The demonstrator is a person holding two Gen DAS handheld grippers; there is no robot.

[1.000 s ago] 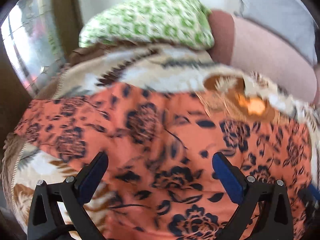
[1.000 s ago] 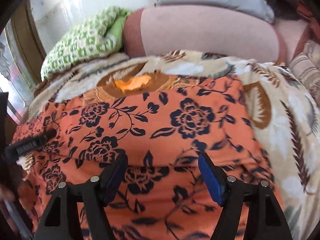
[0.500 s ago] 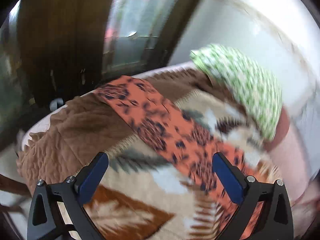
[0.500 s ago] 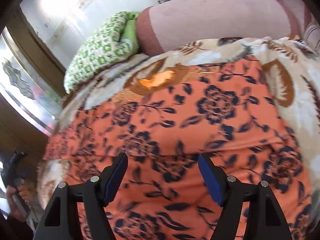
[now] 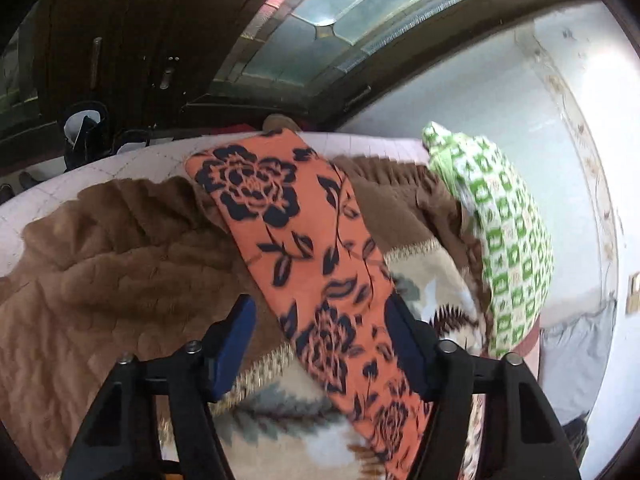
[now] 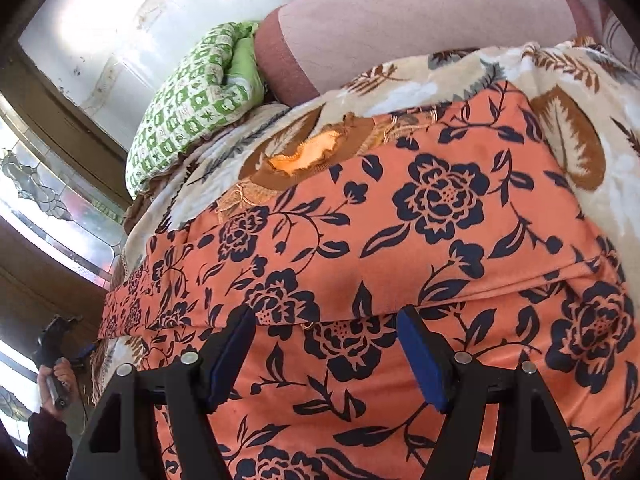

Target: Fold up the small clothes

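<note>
While the patterned blanket [image 6: 568, 92] covers the bed, the orange floral garment [image 6: 440, 240] lies spread flat on it, one narrow end reaching toward the bed's far edge in the left wrist view. Right gripper [image 6: 326, 348] hovers over the cloth with jaws apart, gripping nothing. Left gripper [image 5: 320, 340] is closing, garment strip between its pads, not yet pinched.

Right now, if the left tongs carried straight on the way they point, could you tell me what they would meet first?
Most likely the orange floral garment: its narrow end lies straight ahead between the closing fingers of the left tongs, not yet pinched. The brown blanket lies under and beside it. Depth is hard to judge through the fisheye.
</note>
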